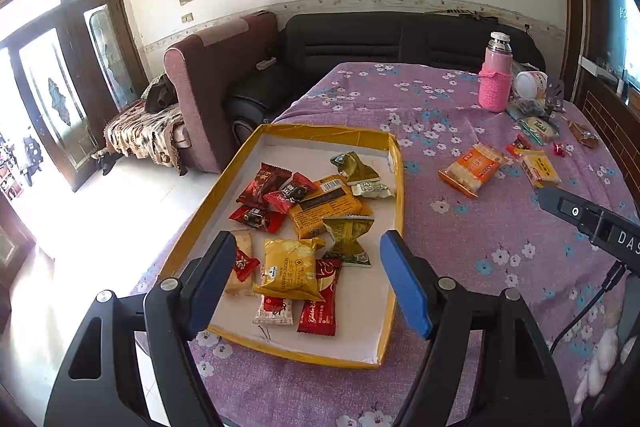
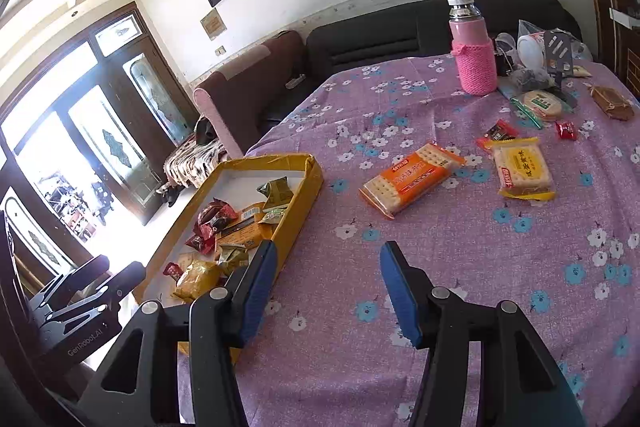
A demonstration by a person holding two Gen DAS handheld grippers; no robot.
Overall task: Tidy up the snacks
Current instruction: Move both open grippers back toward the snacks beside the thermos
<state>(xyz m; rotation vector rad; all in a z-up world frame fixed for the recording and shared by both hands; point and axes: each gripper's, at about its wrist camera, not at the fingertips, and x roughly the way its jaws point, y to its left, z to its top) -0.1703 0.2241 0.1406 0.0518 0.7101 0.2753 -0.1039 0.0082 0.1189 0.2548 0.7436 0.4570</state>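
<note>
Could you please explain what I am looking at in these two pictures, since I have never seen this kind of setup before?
There is no robot here: a person holds a two-finger gripper in each hand, and each carries a wide-angle camera looking along its fingers. One picture comes from the left gripper, the other from the right gripper. The blue-padded fingers at the bottom belong to each tool. Both grippers are open and hold nothing. On the purple flowered tablecloth sits a shallow yellow-rimmed tray with many wrapped snacks in it. Outside it lie an orange cracker pack, a yellow cracker pack and some small sweets, with a pink flask farther back.
</note>
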